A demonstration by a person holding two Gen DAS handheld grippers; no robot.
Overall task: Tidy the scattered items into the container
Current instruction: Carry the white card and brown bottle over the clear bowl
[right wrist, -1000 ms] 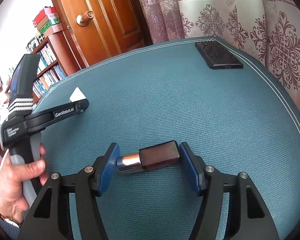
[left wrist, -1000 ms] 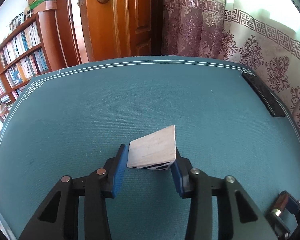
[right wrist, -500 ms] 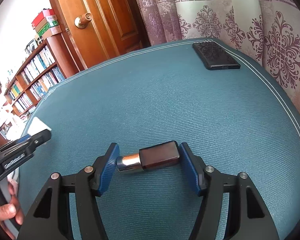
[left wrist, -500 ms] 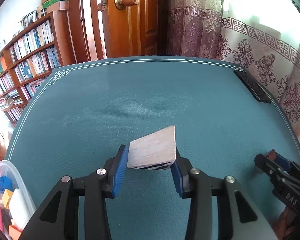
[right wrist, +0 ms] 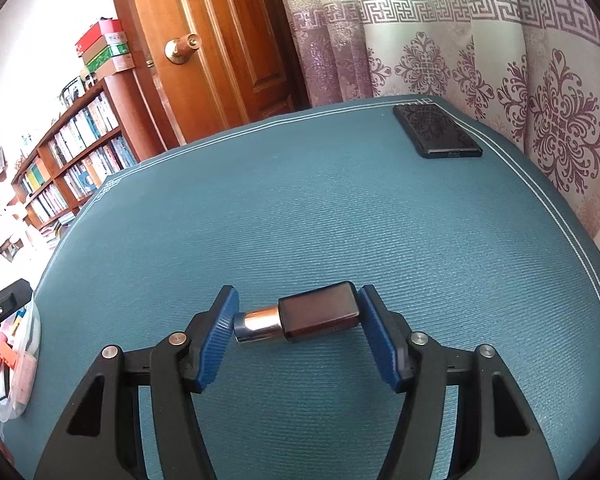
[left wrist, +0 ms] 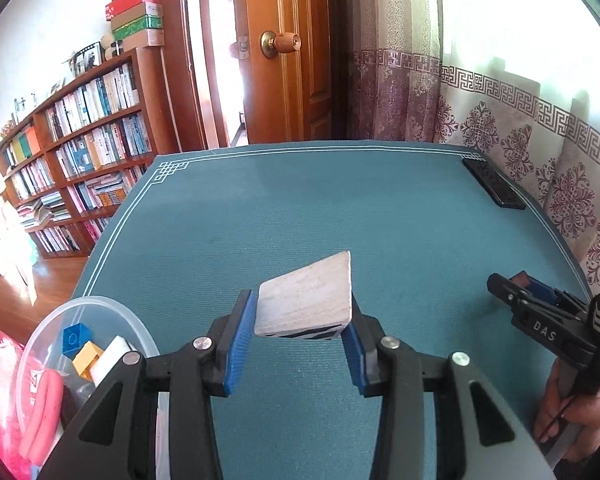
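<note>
Left gripper (left wrist: 300,320) jaws clamp pale wooden wedge block (left wrist: 306,300) just right of clear plastic container (left wrist: 138,326); right gripper (right wrist: 298,320) jaws pinch brown metal-capped bottle (right wrist: 304,318) lengthwise.

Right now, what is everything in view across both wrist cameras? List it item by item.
wooden wedge block: one, pale wood with black stripes on its near face, clamped in the left gripper above the mat
brown bottle: one, dark brown with a metallic cap, clamped in the right gripper
clear container: one, at the mat's left edge, holding blue, yellow, white and pink items
black phone: one, far right corner of the mat
teal mat: one, covers the table
door: one, brown wood, behind the table
bookshelf: one, brown, left
curtain: patterned, right
left gripper: shut on the block
right gripper: shut on the bottle
</note>
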